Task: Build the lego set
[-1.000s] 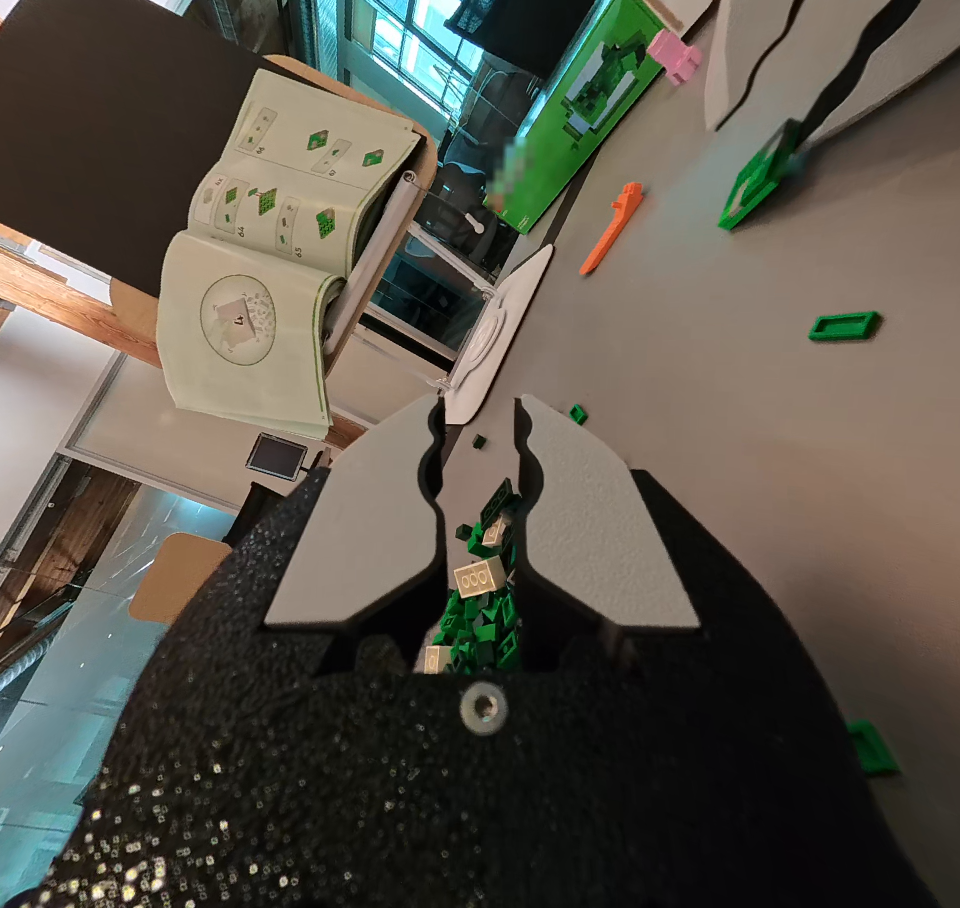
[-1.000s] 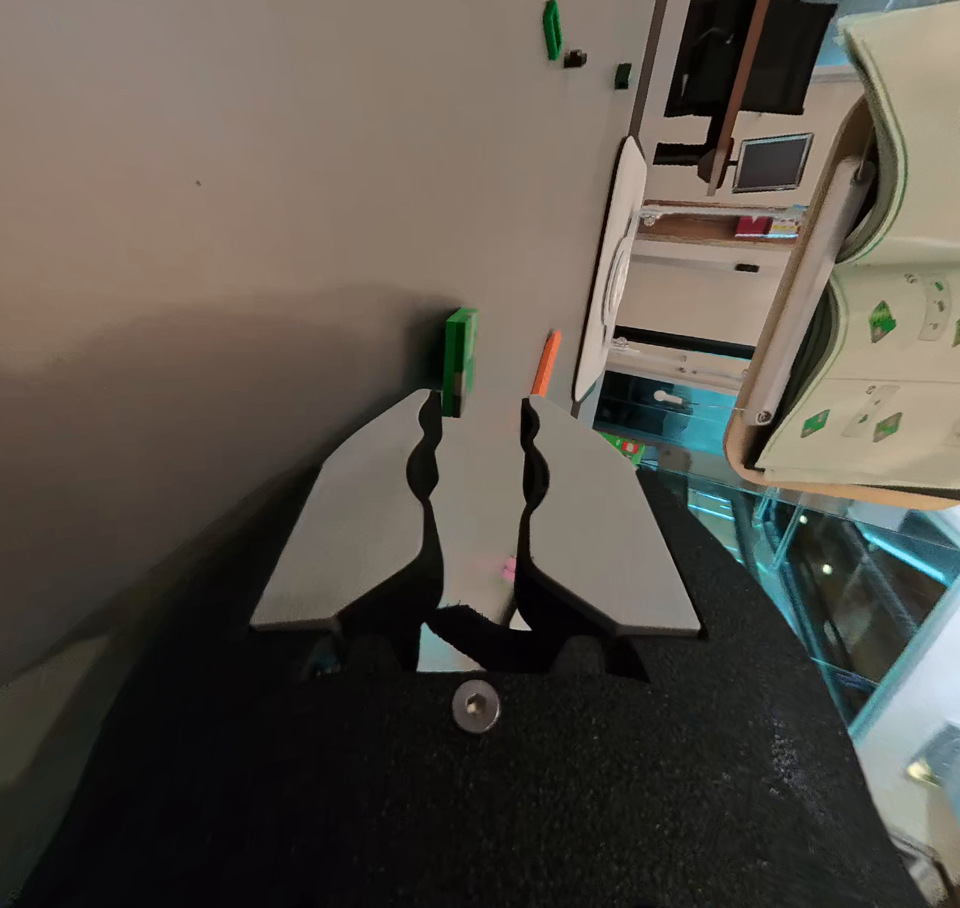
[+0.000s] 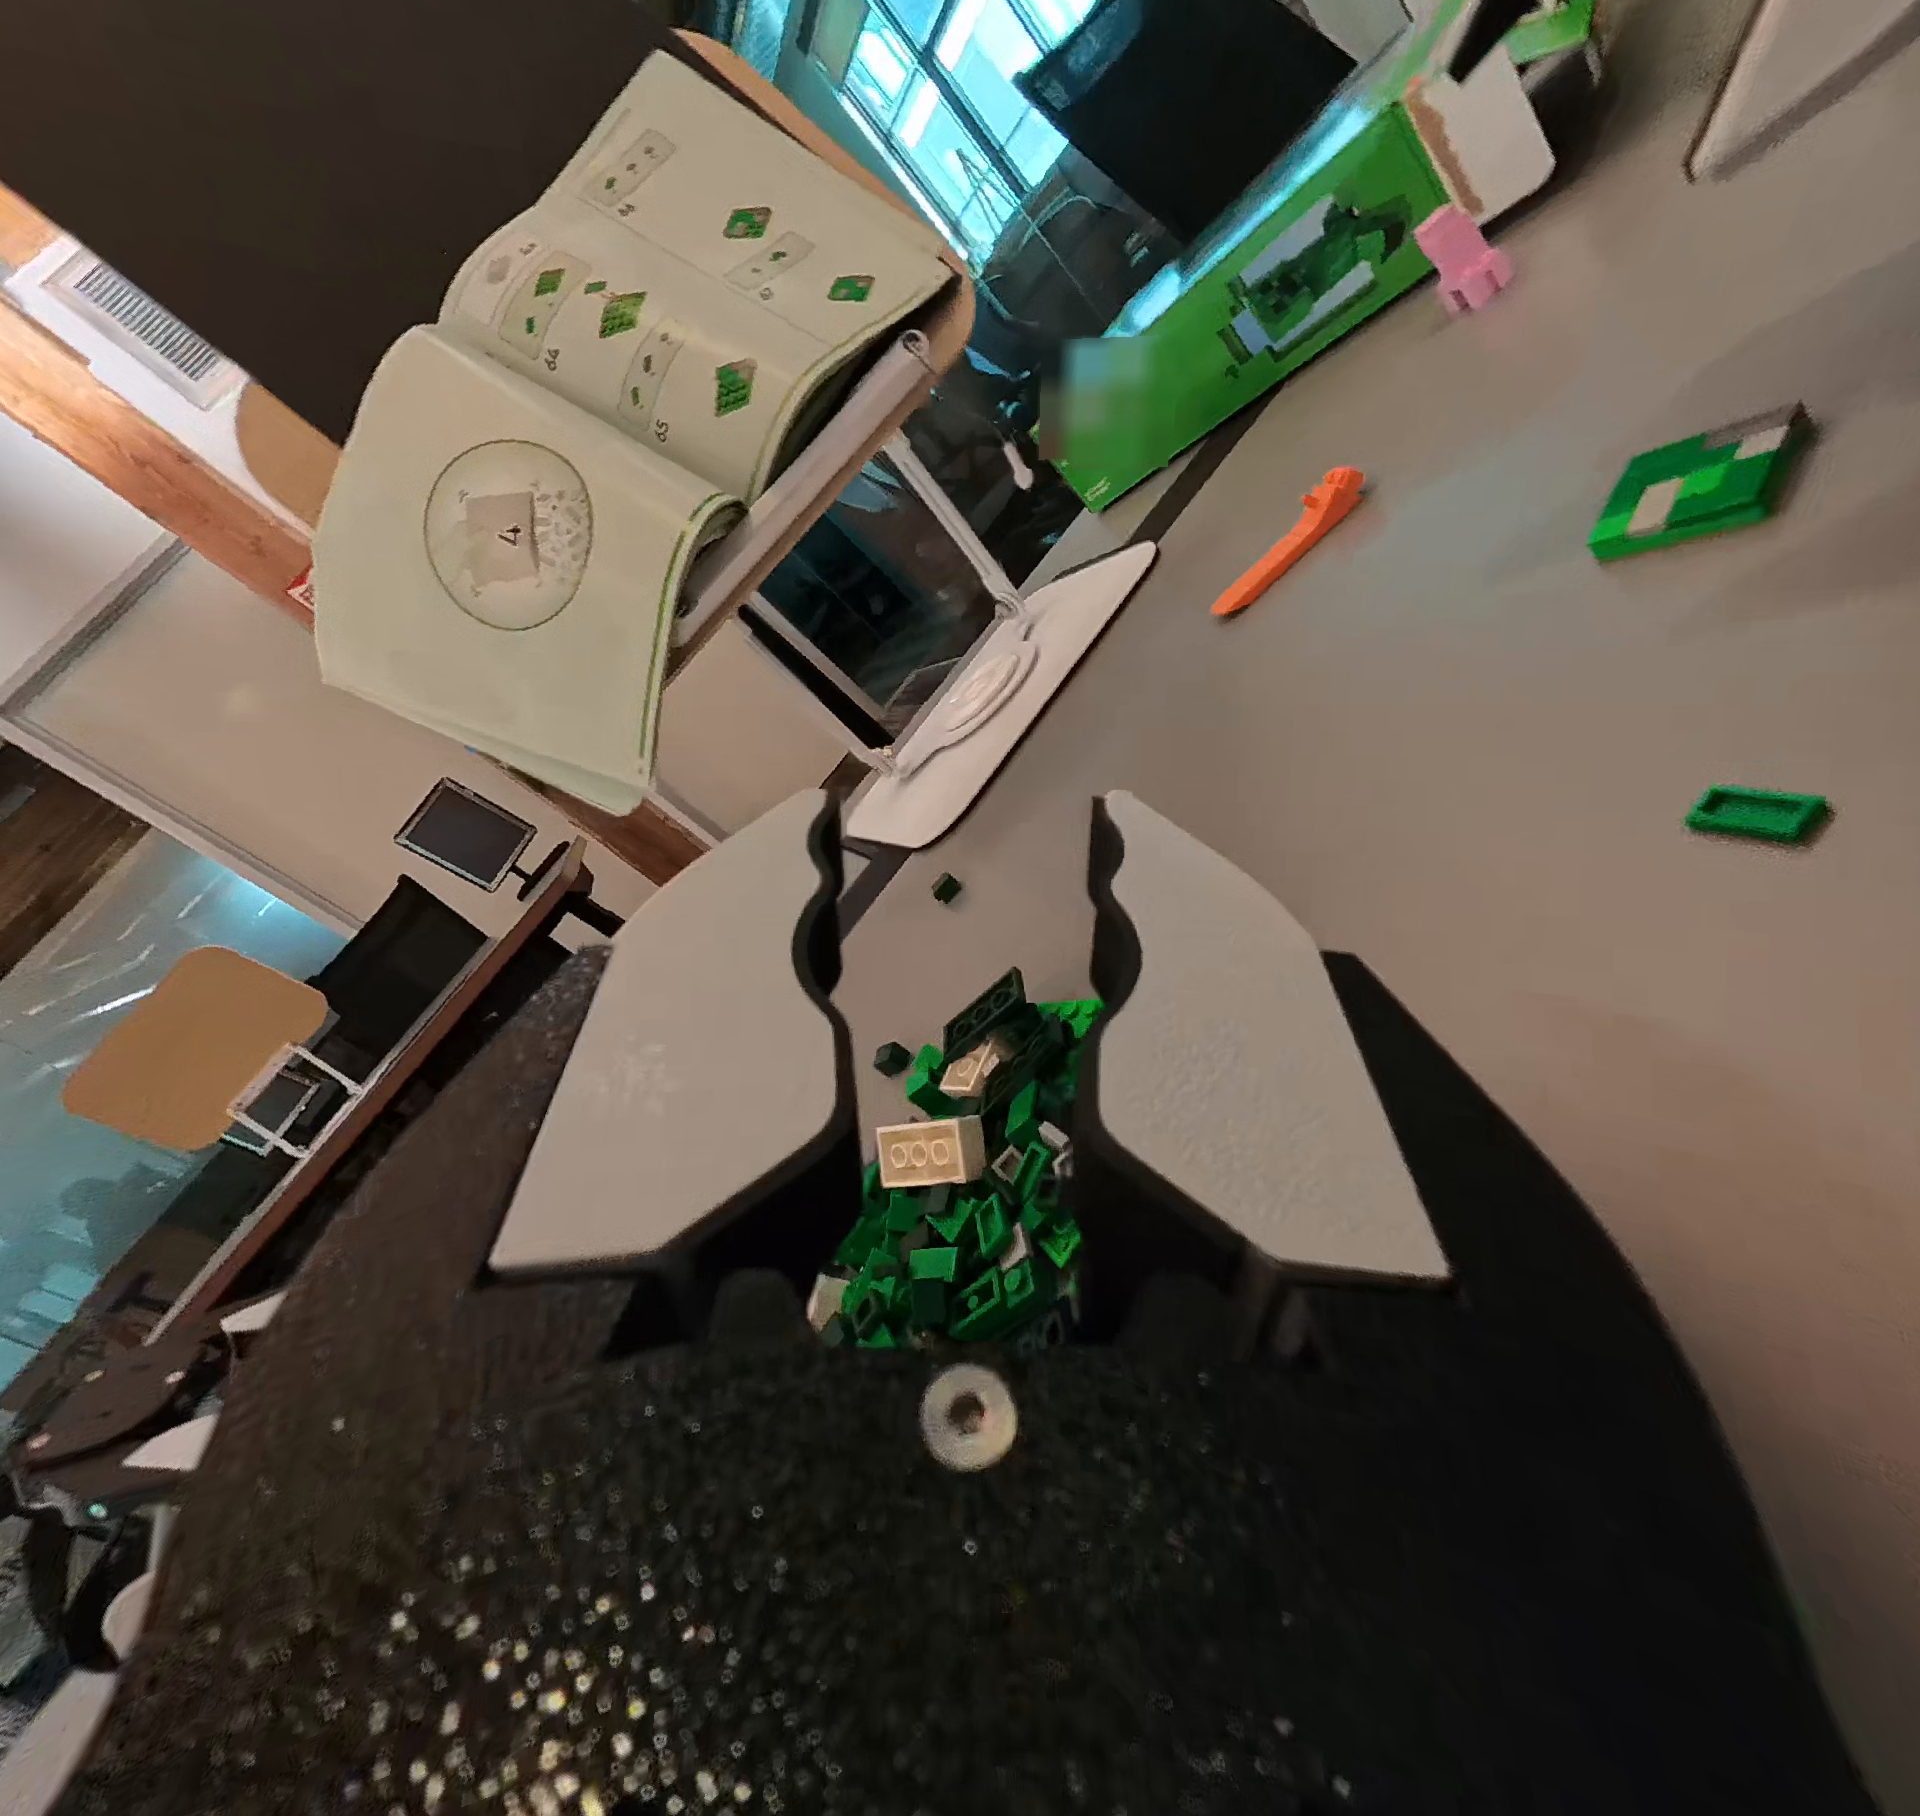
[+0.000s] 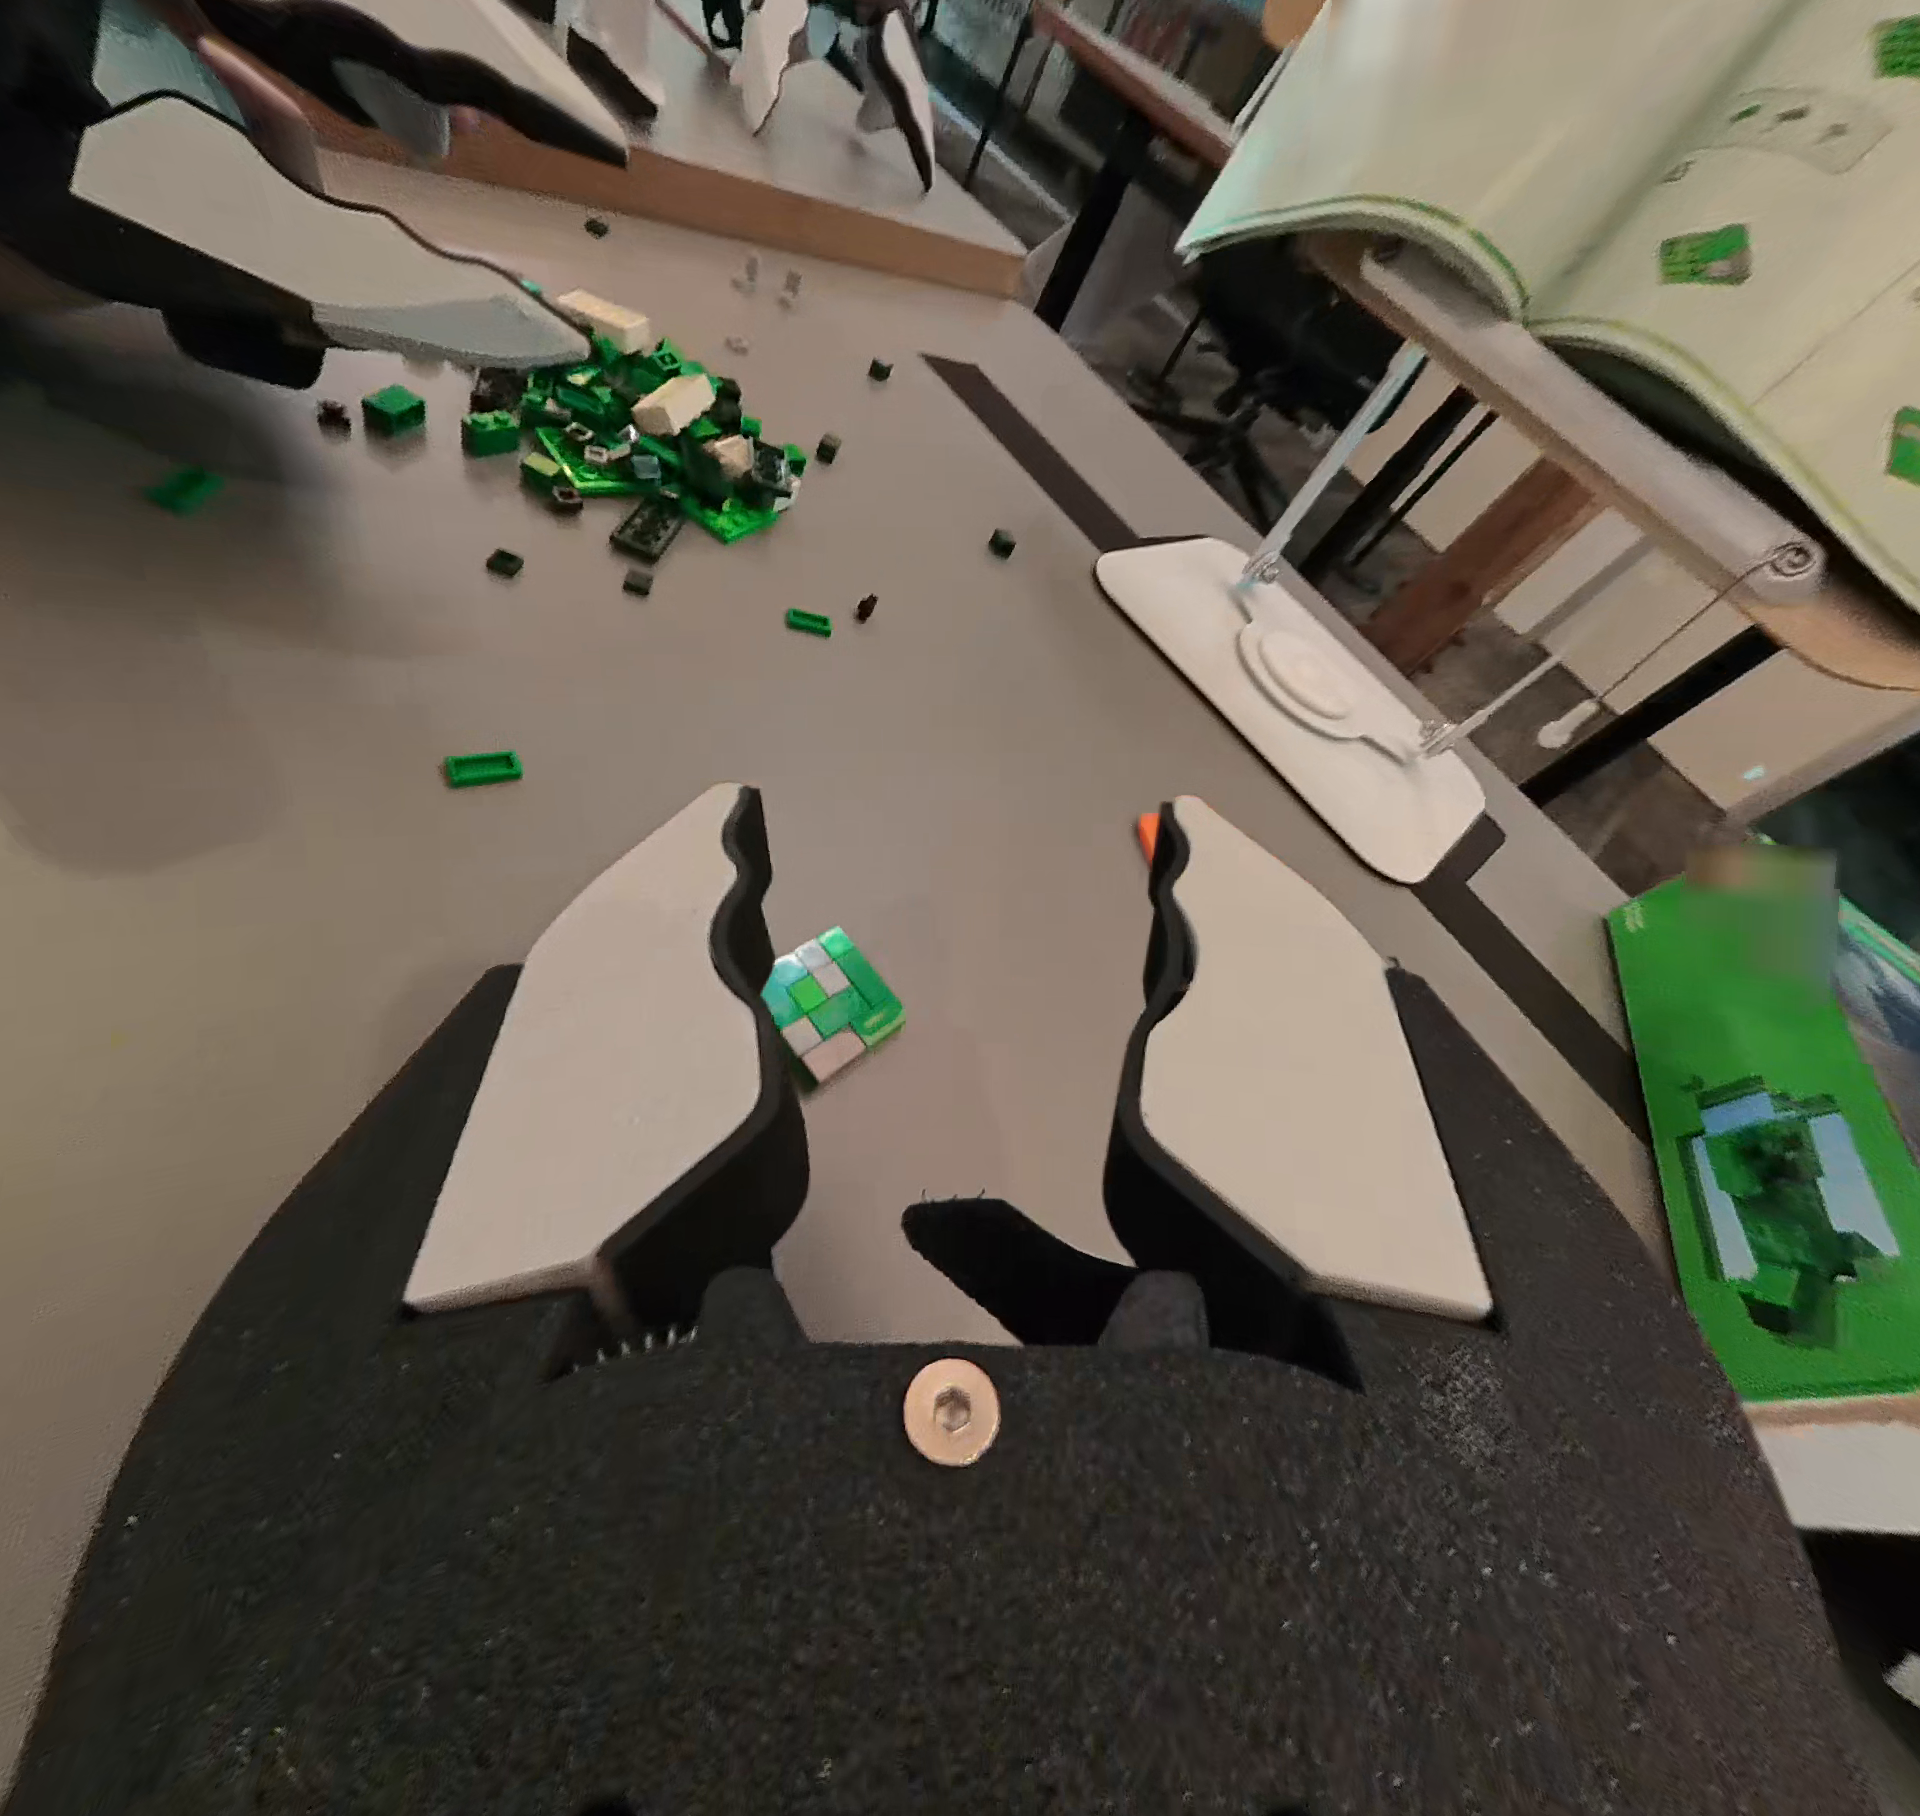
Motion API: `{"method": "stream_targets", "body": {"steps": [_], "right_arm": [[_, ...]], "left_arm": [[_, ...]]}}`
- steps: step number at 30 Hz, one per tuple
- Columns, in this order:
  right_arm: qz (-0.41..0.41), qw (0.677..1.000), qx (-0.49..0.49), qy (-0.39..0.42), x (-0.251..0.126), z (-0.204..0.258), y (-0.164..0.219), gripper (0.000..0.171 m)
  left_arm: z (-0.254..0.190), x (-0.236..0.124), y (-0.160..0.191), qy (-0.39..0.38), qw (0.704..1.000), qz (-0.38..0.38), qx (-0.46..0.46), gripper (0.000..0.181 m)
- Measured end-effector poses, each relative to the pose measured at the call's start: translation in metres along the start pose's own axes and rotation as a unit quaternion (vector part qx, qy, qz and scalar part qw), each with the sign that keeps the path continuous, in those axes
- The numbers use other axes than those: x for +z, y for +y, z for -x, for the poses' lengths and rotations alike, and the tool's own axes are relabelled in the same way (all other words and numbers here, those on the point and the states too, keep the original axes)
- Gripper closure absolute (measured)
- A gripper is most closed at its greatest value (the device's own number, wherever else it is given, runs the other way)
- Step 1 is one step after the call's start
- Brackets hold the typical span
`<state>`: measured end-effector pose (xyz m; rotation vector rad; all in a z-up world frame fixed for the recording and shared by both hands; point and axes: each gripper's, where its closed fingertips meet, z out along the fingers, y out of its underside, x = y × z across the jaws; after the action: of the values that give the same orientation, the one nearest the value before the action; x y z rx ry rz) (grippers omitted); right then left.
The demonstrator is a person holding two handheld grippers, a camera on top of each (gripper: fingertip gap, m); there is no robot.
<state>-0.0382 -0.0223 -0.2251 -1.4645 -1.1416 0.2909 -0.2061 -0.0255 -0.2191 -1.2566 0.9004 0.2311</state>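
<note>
A heap of green, dark and cream bricks [image 3: 971, 1174] lies on the grey bench [image 3: 1455, 935] directly beneath the left tongs [image 3: 961, 836], whose jaws stand apart and hold nothing, angled down over the pile; a cream brick [image 3: 928, 1151] sits uppermost between them. The right tongs [image 4: 961, 816] hover with jaws wide and empty above a small tiled green-and-grey plate [image 4: 836, 1003], which lies flat just beside the left finger. Loose pieces dot the surface around the heap, among them a green frame piece [image 3: 1756, 816] and a small dark stud [image 3: 945, 888]. Farther on lie an orange brick separator [image 3: 1288, 540], the white base [image 4: 1299, 696] of a book stand and the green set box [image 3: 1268, 312], with a pink figure [image 3: 1465, 265] next to it. An open instruction booklet [image 3: 582, 436] rests on the stand above the bench's far edge. Beyond are windows, a dark screen and further desks.
</note>
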Motion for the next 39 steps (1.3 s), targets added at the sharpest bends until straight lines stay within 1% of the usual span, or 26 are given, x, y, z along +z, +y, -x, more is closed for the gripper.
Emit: {"method": "stream_targets", "body": {"steps": [6, 10, 16, 18, 20, 26, 28, 30, 33, 39], "right_arm": [[-0.071, 0.997, 0.026, 0.033, 0.003, -0.002, -0.017, 0.095], [-0.142, 0.986, 0.05, 0.07, 0.0, -0.011, -0.026, 0.084], [-0.16, 0.974, 0.099, 0.128, -0.004, -0.037, -0.011, 0.066], [-0.152, 0.972, 0.111, 0.14, -0.001, -0.042, -0.001, 0.059], [-0.152, 0.97, 0.1, 0.161, -0.001, -0.049, 0.002, 0.049], [-0.151, 0.965, 0.034, 0.213, -0.003, -0.055, 0.0, 0.041], [-0.158, 0.963, 0.005, 0.219, -0.002, -0.054, -0.005, 0.041], [-0.171, 0.961, -0.022, 0.215, 0.0, -0.049, -0.012, 0.042], [-0.192, 0.96, -0.035, 0.201, 0.006, -0.047, -0.019, 0.047], [-0.215, 0.961, -0.012, 0.173, 0.018, -0.053, -0.021, 0.049]], "left_arm": [[0.018, -0.005, -0.007, -0.036, 0.996, -0.035, -0.067, 0.104], [0.031, -0.01, -0.012, -0.071, 0.99, -0.053, -0.109, 0.084], [0.052, -0.023, -0.013, -0.145, 0.98, -0.075, -0.111, 0.048], [0.057, -0.028, -0.013, -0.164, 0.978, -0.079, -0.106, 0.042], [0.06, -0.03, -0.009, -0.173, 0.976, -0.076, -0.111, 0.037], [0.072, -0.032, -0.001, -0.211, 0.969, -0.066, -0.108, 0.035], [0.071, -0.03, 0.003, -0.205, 0.966, -0.062, -0.147, 0.035], [0.068, -0.027, 0.005, -0.201, 0.964, -0.057, -0.162, 0.035], [0.064, -0.025, 0.002, -0.2, 0.969, -0.052, -0.136, 0.035], [0.058, -0.017, 0.009, -0.192, 0.976, -0.018, -0.103, 0.035]]}}
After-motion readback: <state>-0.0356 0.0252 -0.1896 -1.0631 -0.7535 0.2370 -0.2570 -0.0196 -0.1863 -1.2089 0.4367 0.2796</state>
